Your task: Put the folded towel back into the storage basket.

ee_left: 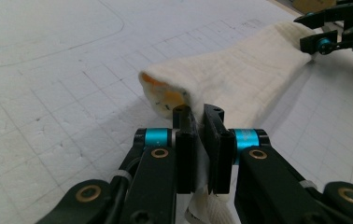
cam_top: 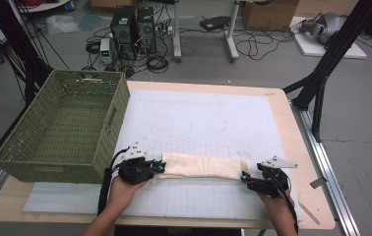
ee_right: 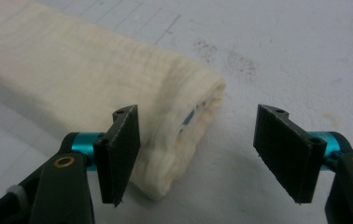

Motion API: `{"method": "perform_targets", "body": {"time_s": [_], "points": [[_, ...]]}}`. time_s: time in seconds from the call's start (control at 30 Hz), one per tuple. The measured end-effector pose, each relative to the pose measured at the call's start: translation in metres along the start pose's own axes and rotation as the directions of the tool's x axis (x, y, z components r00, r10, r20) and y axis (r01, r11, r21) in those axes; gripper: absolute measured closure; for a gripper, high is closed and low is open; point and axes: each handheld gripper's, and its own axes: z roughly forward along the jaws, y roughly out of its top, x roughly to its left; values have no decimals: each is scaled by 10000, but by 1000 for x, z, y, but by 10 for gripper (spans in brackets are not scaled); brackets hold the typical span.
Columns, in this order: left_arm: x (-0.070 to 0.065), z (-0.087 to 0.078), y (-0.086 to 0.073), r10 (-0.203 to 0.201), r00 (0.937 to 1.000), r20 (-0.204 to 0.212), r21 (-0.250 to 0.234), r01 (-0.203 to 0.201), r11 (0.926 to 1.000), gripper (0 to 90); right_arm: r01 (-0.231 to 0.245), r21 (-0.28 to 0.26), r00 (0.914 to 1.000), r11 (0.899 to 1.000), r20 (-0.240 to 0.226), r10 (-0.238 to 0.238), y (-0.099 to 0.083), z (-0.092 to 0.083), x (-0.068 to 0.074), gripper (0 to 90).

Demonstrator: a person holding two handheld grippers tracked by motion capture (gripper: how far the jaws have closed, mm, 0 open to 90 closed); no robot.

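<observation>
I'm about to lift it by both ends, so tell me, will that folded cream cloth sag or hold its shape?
The folded cream cloth will probably sag in the middle: it looks soft and layered, with rumpled edges. It seems light, likely easy to lift. The left gripper is pinching one end, while the right gripper stands open around the other, so that end may slip.

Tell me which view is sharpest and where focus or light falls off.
High view: even light, soft detail, folded cloth pale. Left gripper view: crisp on the left tool pinching the cloth. Right gripper view: the right tool near and soft-edged, cloth end blurred.
</observation>
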Motion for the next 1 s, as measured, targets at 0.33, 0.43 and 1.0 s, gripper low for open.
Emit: {"method": "perform_targets", "body": {"time_s": [0.33, 0.43, 1.0], "points": [[0, 0, -1, 216, 9997, -128, 134, -214, 9997, 835, -200, 165, 9928, 9997, -1179, 218, 1, -1, 4, 769], [0, 0, -1, 215, 9997, -106, 84, -214, 9997, 835, -157, 236, 9911, 9996, -1320, 187, 2, -1, 4, 799], [-2, -20, 9, 376, 9993, 15, -883, -373, 9954, 835, 353, -1217, 9833, 9919, -1728, -562, 10, -18, 0, 808]]}}
